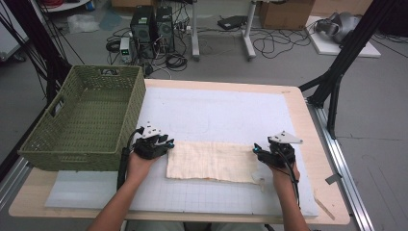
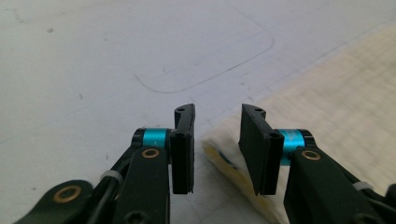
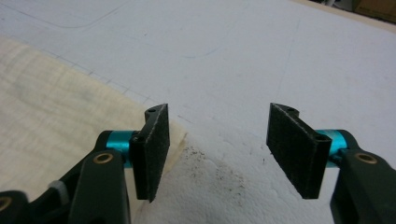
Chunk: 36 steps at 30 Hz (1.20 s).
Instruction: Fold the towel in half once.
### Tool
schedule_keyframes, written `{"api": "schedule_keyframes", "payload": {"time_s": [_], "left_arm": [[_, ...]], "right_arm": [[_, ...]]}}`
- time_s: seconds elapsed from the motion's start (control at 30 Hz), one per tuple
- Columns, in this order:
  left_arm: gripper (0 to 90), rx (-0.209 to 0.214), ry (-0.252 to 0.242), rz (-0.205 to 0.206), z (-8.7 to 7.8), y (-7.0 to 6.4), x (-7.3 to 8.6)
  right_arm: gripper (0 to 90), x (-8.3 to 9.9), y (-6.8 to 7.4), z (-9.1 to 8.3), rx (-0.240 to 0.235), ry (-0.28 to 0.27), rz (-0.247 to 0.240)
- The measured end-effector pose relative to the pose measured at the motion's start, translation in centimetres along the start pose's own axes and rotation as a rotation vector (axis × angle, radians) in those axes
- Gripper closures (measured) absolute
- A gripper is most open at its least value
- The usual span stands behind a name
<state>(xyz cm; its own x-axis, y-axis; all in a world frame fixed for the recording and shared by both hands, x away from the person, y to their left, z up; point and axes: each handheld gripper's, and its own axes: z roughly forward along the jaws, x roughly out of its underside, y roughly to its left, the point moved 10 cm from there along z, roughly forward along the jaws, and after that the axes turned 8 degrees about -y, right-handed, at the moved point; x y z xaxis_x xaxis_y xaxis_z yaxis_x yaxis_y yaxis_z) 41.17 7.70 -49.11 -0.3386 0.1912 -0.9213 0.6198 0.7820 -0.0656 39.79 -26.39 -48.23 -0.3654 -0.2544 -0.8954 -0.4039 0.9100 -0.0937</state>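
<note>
Flanking a folded cream cloth (image 1: 211, 161), the two hand-held grippers sit at its short ends on the white surface (image 1: 216, 110). The cloth lies flat in the near middle of that surface, just right of a green woven basket (image 1: 82, 120).

The left hand-held gripper (image 1: 161, 143) has its jaws parted, with the cloth's near corner (image 2: 224, 149) lying between them, and nothing is pinched yet. The right hand-held gripper (image 1: 260, 150) is spread wider; in its own view the cloth edge (image 3: 173, 135) reaches just past the left jaw, while the right jaw stands over bare, speckled foam.

Several things could go wrong from here, as I judge it:

- The right jaws may shut on air or on a sliver of edge, because most of the gap holds no cloth. A lift would then let that end slip free.
- The left jaws may catch only the top layer of the fold, so the cloth would open up and sag when raised.
- Closing low could dig a jaw into the soft foam and drag it.
- Uneven grips at the two ends would skew the cloth, and a swing toward the basket might snag its rim.
</note>
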Motion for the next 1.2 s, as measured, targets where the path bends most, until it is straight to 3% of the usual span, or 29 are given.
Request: {"api": "schedule_keyframes", "payload": {"time_s": [0.1, 0.17, 0.2, 0.27, 0.37, 0.6, 0.7, 0.93, 1.07, 1.2], "left_arm": [[65.6, 0.031, -0.035, 0.026, -0.8, -0.4, -0.6], [65.4, 0.056, -0.094, 0.040, -1.4, -0.6, -1.2], [63.3, 0.074, -0.128, 0.054, -1.7, -0.7, -1.5], [56.4, 0.097, -0.145, 0.057, -2.1, -1.0, -1.7], [44.4, 0.131, -0.154, -0.016, -2.6, -1.4, -1.7], [18.9, 0.128, -0.174, -0.063, -3.7, -1.7, -1.8], [18.6, 0.128, -0.195, -0.064, -4.1, -1.8, -2.1], [19.4, 0.145, -0.224, -0.033, -4.8, -3.0, -2.2], [18.7, 0.135, -0.230, -0.023, -5.0, -2.9, -2.3], [18.7, 0.129, -0.233, -0.040, -5.0, -2.4, -2.2]], "right_arm": [[36.6, -0.1, 0.0, -0.9, -0.007, -0.009, 0.003], [34.3, -0.1, 0.1, -1.6, -0.020, -0.012, 0.008], [32.3, -0.1, 0.1, -1.9, -0.021, -0.022, 0.002], [30.3, 0.0, 0.2, -2.6, -0.039, -0.023, 0.014], [30.4, 0.4, 0.3, -3.5, -0.057, -0.016, 0.030], [20.3, 0.8, 0.8, -5.5, -0.080, -0.031, 0.058], [13.8, 1.2, 1.4, -6.0, -0.112, -0.019, 0.058], [11.0, 1.0, 3.0, -7.1, -0.167, -0.085, -0.004], [10.7, 1.2, 3.0, -7.0, -0.161, -0.070, -0.027], [10.7, 0.9, 3.3, -6.8, -0.168, -0.063, -0.019]]}}
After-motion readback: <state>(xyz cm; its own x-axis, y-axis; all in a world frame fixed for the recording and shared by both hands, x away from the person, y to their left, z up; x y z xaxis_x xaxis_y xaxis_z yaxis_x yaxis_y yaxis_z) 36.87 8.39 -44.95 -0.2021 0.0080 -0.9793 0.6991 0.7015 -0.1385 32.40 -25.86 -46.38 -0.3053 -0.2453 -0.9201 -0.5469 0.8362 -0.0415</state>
